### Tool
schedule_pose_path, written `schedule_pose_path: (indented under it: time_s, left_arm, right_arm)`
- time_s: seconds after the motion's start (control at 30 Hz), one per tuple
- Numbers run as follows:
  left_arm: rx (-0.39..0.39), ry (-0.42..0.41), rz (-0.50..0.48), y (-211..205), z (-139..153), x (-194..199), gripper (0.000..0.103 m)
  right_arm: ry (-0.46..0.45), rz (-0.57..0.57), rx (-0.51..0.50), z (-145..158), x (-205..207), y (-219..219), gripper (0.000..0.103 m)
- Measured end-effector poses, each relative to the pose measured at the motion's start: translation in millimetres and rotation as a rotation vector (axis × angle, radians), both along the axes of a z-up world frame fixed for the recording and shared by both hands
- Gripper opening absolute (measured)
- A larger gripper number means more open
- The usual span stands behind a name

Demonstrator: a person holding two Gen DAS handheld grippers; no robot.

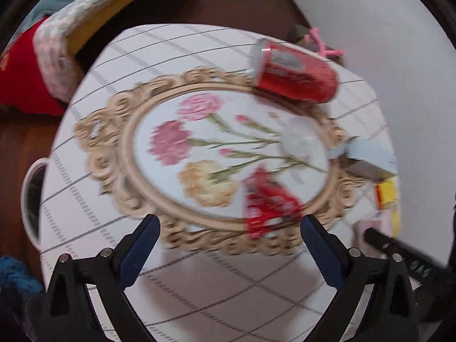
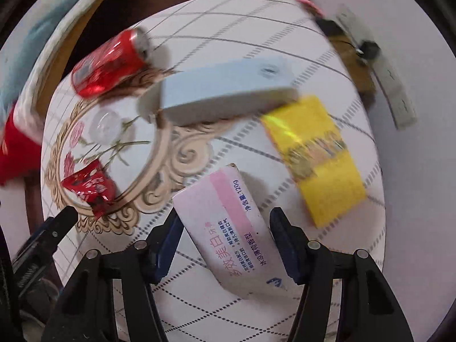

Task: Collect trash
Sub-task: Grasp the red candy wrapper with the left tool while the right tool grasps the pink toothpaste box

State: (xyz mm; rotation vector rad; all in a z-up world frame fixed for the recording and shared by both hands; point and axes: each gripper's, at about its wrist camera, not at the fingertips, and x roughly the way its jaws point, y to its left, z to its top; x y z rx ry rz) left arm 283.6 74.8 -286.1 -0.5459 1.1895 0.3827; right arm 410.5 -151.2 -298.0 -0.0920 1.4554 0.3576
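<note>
Right gripper (image 2: 226, 245) is straddling the pink-and-white toothpaste carton (image 2: 228, 228) lying flat on the checked-cloth bench (image 2: 228, 28), pads seemingly not yet pressing, though blur hinders. Left gripper (image 1: 229, 226) is hanging wide open, empty, above the crumpled red wrapper (image 1: 268, 202), likely lining up for it.

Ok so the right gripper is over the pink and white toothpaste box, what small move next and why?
Probably close the right gripper on the pink and white cardboard toothpaste box: the box already lies between its blue fingers, but a gap shows on the right side, so no firm grip is visible yet.
</note>
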Motion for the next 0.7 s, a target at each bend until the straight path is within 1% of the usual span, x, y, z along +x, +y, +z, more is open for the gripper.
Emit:
schedule_pose_path:
  time_s: [0.1,0.13,0.17,0.2,0.23,0.27,0.3,0.33,0.37,0.43,0.53,0.63,0.7]
  left_arm:
    - [-0.017,-0.001,-0.037,-8,-5,22,0.1]
    - [-0.017,0.007,-0.044,-9,-9,30,0.094]
    - [-0.008,0.021,-0.051,-12,-13,36,0.081]
    - [-0.006,0.032,-0.058,-13,-17,42,0.075]
    - [-0.006,0.045,-0.068,-16,-22,47,0.064]
    - [0.009,0.061,-0.079,-19,-26,53,0.049]
    - [0.025,0.068,-0.084,-21,-27,55,0.042]
    - [0.057,0.067,-0.09,-22,-27,57,0.041]
    - [0.079,0.064,-0.1,-25,-27,59,0.034]
    - [0.107,0.069,-0.107,-28,-27,60,0.029]
    - [0.133,0.065,-0.114,-30,-27,60,0.026]
    - [0.165,0.062,-0.115,-28,-25,48,0.025]
    - [0.186,0.06,-0.115,-27,-23,40,0.025]
  right_arm:
    - [0.004,-0.054,0.022,-4,-1,-16,0.062]
    - [0.004,-0.054,0.021,-2,-4,-16,0.061]
    - [-0.003,-0.055,0.012,-2,-3,-17,0.06]
    - [-0.01,-0.057,0.006,-1,-9,-15,0.06]
    - [-0.013,-0.052,0.003,-1,-7,-15,0.06]
    - [-0.006,-0.051,0.006,-3,-1,-16,0.06]
    - [-0.002,-0.05,0.012,-4,0,-14,0.06]
    - [0.003,-0.04,0.009,-5,1,-9,0.061]
    - [0.004,-0.026,-0.007,-8,1,-3,0.061]
    - [0.001,0.006,-0.03,-11,0,4,0.062]
    - [-0.012,0.051,-0.074,-15,-5,10,0.062]
    - [-0.028,0.076,-0.1,-19,-10,12,0.062]
    - [-0.056,0.09,-0.111,-19,-15,14,0.06]
